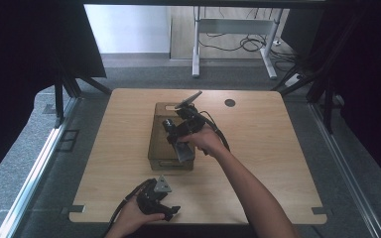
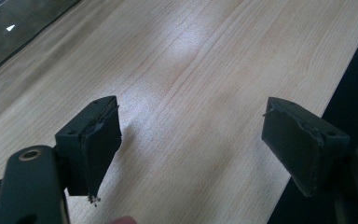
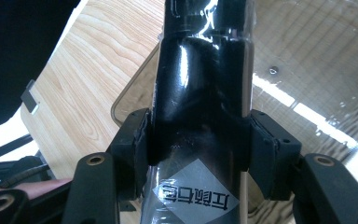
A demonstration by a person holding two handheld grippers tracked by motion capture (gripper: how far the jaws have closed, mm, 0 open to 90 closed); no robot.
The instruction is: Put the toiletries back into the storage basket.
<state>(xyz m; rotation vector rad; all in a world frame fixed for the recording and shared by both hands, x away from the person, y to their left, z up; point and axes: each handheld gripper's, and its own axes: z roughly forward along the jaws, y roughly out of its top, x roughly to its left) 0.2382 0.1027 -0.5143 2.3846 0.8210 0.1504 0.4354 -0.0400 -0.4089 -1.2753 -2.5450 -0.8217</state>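
One glossy black package (image 3: pixel 200 107), wrapped in clear film and bearing a grey diamond label with unreadable characters, is sitting clamped in the right claw (image 3: pixel 200 144) over the translucent brown bin (image 1: pixel 158 148) at the wooden surface's (image 1: pixel 258 148) centre. At six o'clock, the left claw (image 2: pixel 191 144) is resting apart, holding nothing.

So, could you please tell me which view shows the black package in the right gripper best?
The right gripper view: the glossy black package sits close up, pinched between both jaws of the right gripper, its label legible. The high view shows it small over the brown bin.
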